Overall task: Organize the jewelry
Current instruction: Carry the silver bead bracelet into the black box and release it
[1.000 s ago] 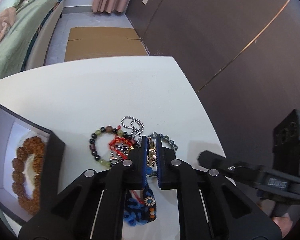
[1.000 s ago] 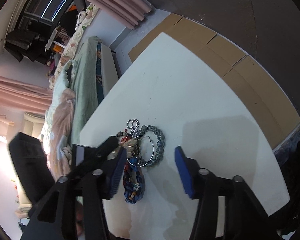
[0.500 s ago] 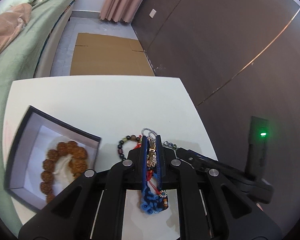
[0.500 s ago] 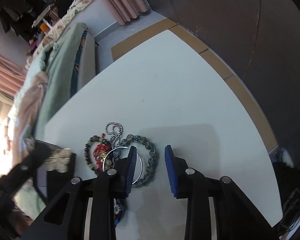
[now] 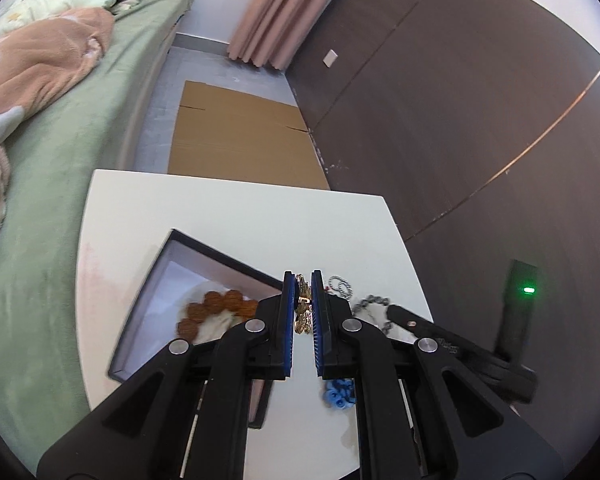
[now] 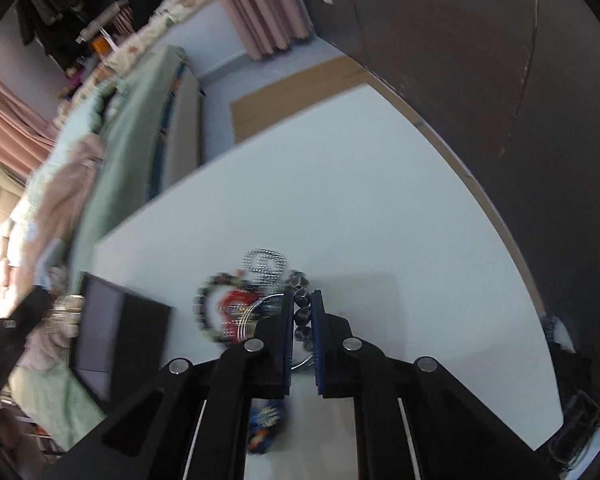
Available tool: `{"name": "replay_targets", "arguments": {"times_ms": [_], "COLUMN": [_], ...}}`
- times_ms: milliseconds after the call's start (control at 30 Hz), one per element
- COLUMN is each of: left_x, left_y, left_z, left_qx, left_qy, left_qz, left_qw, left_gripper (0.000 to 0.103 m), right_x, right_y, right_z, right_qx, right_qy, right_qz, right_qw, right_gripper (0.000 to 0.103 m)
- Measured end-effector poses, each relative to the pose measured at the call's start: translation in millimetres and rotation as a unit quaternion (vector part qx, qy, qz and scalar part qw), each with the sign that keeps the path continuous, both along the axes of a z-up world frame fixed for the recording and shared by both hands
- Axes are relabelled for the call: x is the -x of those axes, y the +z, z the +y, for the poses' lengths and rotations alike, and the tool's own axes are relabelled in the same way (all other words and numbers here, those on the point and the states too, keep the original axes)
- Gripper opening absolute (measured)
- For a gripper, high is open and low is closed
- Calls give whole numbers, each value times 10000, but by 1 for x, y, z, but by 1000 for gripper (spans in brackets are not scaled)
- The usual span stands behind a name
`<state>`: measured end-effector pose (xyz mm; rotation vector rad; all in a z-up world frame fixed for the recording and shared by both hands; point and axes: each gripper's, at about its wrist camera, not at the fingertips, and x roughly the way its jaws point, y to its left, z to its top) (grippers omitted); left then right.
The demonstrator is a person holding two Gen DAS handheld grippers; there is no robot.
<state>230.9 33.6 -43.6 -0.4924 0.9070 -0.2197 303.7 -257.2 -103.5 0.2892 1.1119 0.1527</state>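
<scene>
Both claws are seen closed narrow on jewelry. By the left claw [image 5: 303, 312], at lower centre of its view, a gold chain piece [image 5: 302, 308] is held between the blue pads; a second ago it was pinched low among the pile, and it has since been lifted clear and carried toward the open black box [image 5: 152, 300], which now lies at lower left of the frame, just under the fingertips. The right claw [image 6: 302, 332], gaping wide a second ago, has been shut on the dark bead bracelet [image 6: 302, 314] at lower centre of its view.

A white surface [image 6: 360, 200] fills the middle of both views, with a green bed [image 5: 60, 160] at the left. Inside the box a brown bead bracelet [image 5: 216, 306] is already laid on the pale lining. On the surface a blurred pile is left: a silver ball chain [image 6: 265, 266], a multicolour bead bracelet [image 6: 208, 304], a red piece [image 6: 234, 308] and a blue woven item [image 5: 338, 394].

It is judged that the gold piece is about to be released into the box, while the next piece is already secured.
</scene>
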Motion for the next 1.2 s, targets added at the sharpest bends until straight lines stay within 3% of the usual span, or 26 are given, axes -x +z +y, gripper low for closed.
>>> {"name": "replay_targets", "arguments": {"times_ms": [67,133,200,233,567,833,900,933,967,1000,1200], "left_x": [1,2,6,9,21,27,28,28,28,29,28], "left_y": [-2,-4,-3,0,4,5,4,3,2,2,7], "left_z": [5,8,15,19,54,79,82,83,84,85,72], "left_qx": [48,96,145,145,136,94,104,109,119,130,140], "left_qy": [14,30,106,180,540,891,937,951,955,956,826], "left_qz": [57,113,86,4,18,16,38,60,70,70,-6], "left_qw": [10000,9999,9998,9997,9984,9960,9955,9954,9953,9953,9965], "left_gripper": [9,18,61,65,87,97,97,97,97,97,97], "right_x": [8,14,21,24,45,47,47,47,49,50,55], "right_y": [13,26,39,45,73,74,72,71,71,72,80], "right_z": [4,9,15,18,45,78,90,93,93,91,59], "right_qx": [-237,-521,-753,-827,-1407,-1942,-1900,-1902,-1926,-1885,-1629], "right_qy": [76,192,345,417,909,1279,1373,1416,1397,1331,1038], "right_qz": [-173,-336,-537,-638,-1119,-1024,-918,-846,-870,-956,-1097], "right_qw": [9995,9979,9951,9937,9795,9672,9678,9678,9674,9683,9750], "right_gripper": [8,8,8,8,8,9,14,33,68,76,76]}}
